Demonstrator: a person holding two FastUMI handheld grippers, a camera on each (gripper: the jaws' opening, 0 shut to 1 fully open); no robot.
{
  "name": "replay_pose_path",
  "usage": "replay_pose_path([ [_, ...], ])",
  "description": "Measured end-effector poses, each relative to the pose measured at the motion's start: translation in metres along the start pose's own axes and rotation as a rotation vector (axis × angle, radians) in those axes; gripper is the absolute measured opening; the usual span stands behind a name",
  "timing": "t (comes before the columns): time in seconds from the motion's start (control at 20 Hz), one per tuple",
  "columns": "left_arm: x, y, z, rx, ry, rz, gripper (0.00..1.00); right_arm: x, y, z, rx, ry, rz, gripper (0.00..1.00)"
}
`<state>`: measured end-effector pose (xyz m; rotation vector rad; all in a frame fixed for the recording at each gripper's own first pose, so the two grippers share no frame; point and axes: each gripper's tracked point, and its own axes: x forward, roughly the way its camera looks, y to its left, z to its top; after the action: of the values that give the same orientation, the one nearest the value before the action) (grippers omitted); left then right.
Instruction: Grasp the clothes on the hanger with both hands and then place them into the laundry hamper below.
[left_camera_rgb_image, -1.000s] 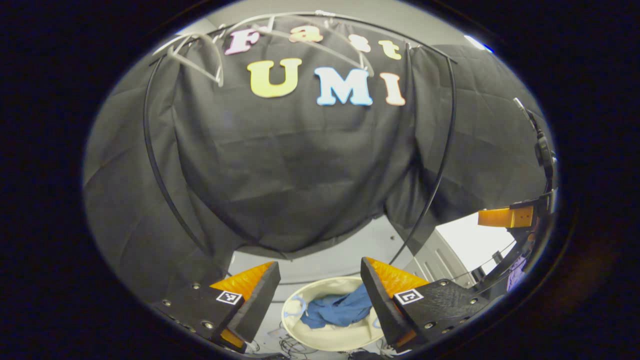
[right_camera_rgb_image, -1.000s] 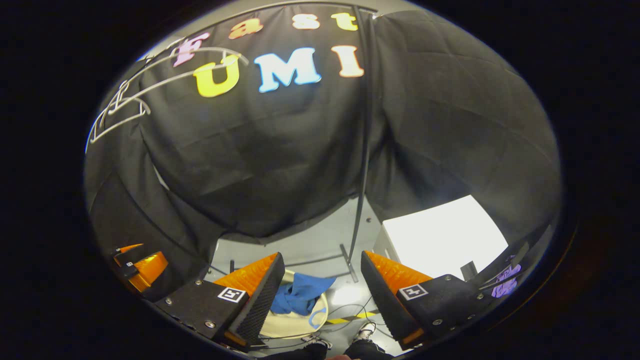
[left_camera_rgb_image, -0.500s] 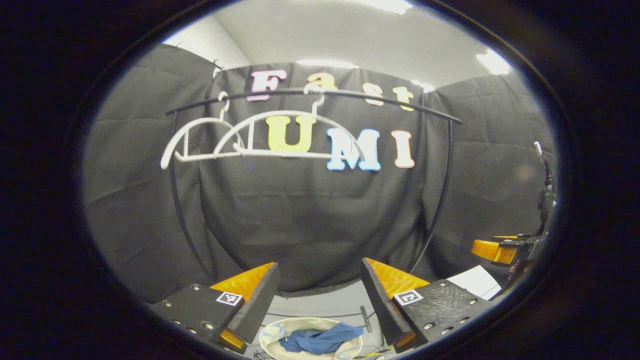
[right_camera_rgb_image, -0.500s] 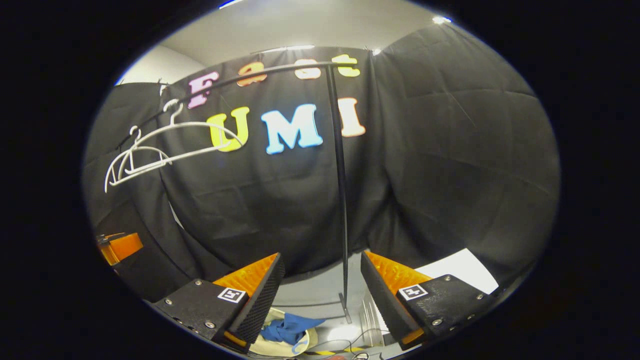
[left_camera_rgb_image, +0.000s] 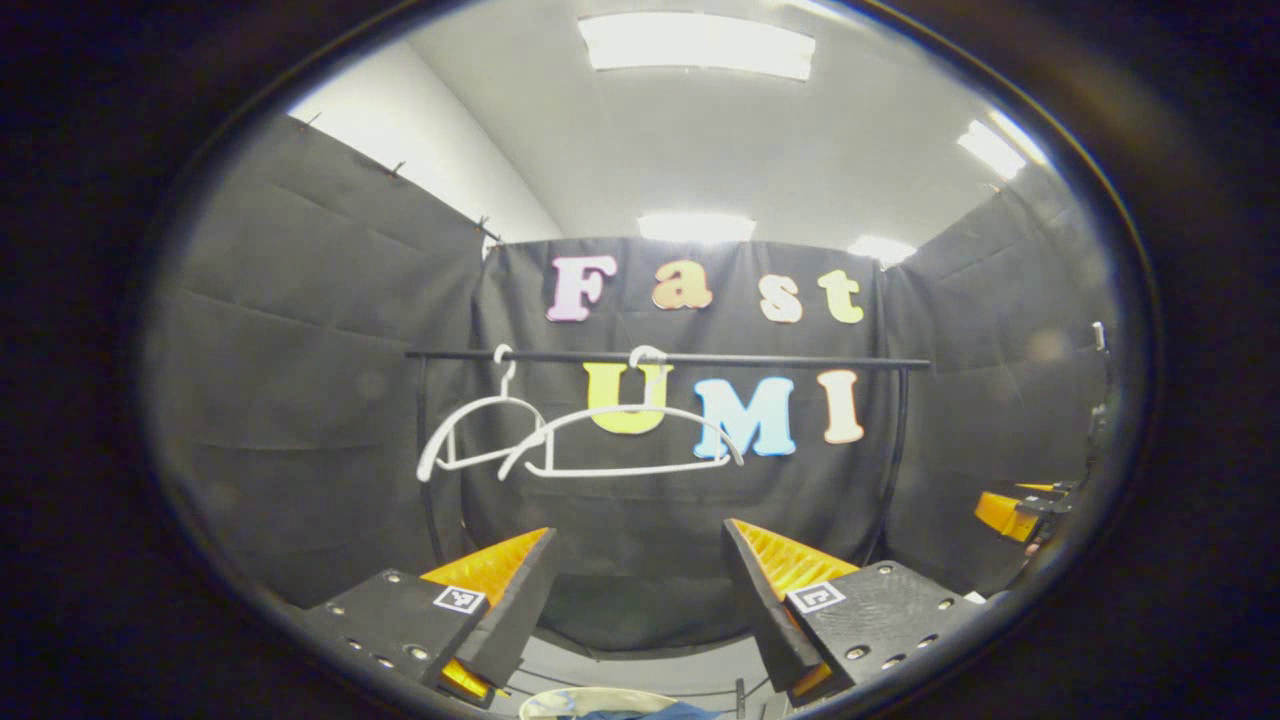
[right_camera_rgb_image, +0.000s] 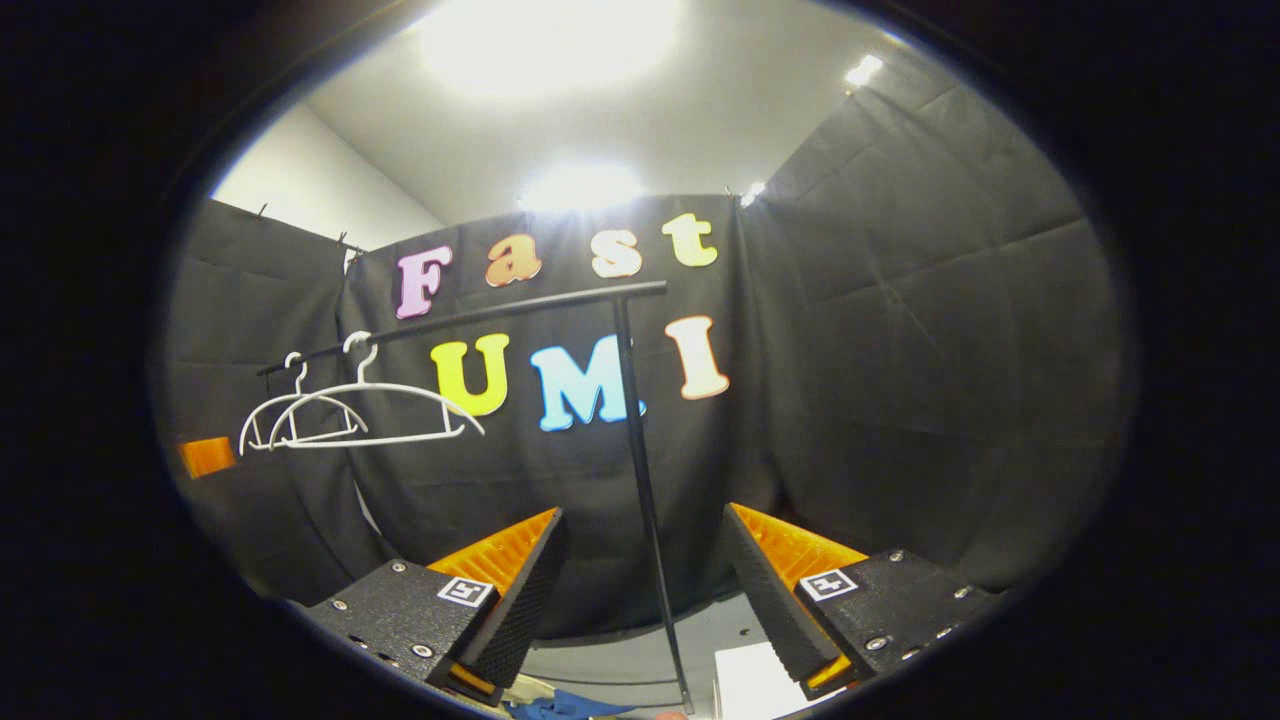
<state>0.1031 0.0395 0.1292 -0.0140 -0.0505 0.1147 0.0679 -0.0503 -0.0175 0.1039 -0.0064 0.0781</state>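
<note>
Two bare white hangers (left_camera_rgb_image: 600, 440) hang on the black rail (left_camera_rgb_image: 700, 358) ahead of me in the left gripper view. The blue clothes (left_camera_rgb_image: 650, 712) lie in the cream laundry hamper (left_camera_rgb_image: 590, 697), just visible at the bottom edge below my fingers. My left gripper (left_camera_rgb_image: 640, 590) is open and holds nothing. My right gripper (right_camera_rgb_image: 645, 590) is open too, with nothing between its fingers. In the right gripper view the hangers (right_camera_rgb_image: 360, 420) hang at the left and a scrap of the blue clothes (right_camera_rgb_image: 560, 705) shows at the bottom. The right gripper (left_camera_rgb_image: 1015, 510) also appears at the far right of the left gripper view.
The rack's black upright post (right_camera_rgb_image: 645, 500) stands right in front of the right gripper. A white box (right_camera_rgb_image: 750, 685) sits on the floor beside its foot. An orange part of the left gripper (right_camera_rgb_image: 208, 456) shows at the far left. Ceiling lights glare overhead.
Both views have swung upward from the hamper toward the rail and ceiling. The hamper with the blue clothes has slid to the bottom edge. Both grippers stayed open.
</note>
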Motion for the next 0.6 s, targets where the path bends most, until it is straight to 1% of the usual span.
replay_pose_path([
  [0.05,-0.004,0.002,0.008,-0.003,-0.009,0.0,0.91,-0.004,-0.005,0.01,-0.013,-0.028,-0.019,0.95],
  [0.1,-0.009,0.004,0.014,-0.006,-0.016,-0.002,0.91,-0.008,-0.009,0.018,-0.027,-0.053,-0.036,0.91],
  [0.15,-0.012,0.008,0.018,-0.012,-0.022,-0.001,0.91,-0.012,-0.011,0.024,-0.045,-0.075,-0.047,0.95],
  [0.2,-0.013,0.012,0.019,-0.016,-0.03,-0.001,0.91,-0.015,-0.012,0.028,-0.059,-0.089,-0.063,0.95],
  [0.3,-0.017,0.023,0.02,-0.013,-0.035,-0.003,0.91,-0.022,-0.013,0.025,-0.075,-0.085,-0.086,0.95],
  [0.4,-0.021,0.037,0.015,-0.008,-0.035,-0.009,0.91,-0.031,-0.013,0.014,-0.091,-0.053,-0.108,0.95],
  [0.45,-0.022,0.043,0.012,-0.006,-0.041,-0.014,0.91,-0.036,-0.013,0.01,-0.096,-0.045,-0.119,0.91],
  [0.5,-0.022,0.046,0.007,-0.006,-0.047,-0.019,0.91,-0.041,-0.011,0.008,-0.1,-0.042,-0.128,0.95],
  [0.55,-0.02,0.05,0.001,-0.011,-0.047,-0.026,0.91,-0.046,-0.007,0.005,-0.101,-0.034,-0.128,0.91],
  [0.6,-0.018,0.052,-0.005,-0.019,-0.043,-0.036,0.91,-0.05,-0.002,0.001,-0.103,-0.025,-0.127,0.95],
])
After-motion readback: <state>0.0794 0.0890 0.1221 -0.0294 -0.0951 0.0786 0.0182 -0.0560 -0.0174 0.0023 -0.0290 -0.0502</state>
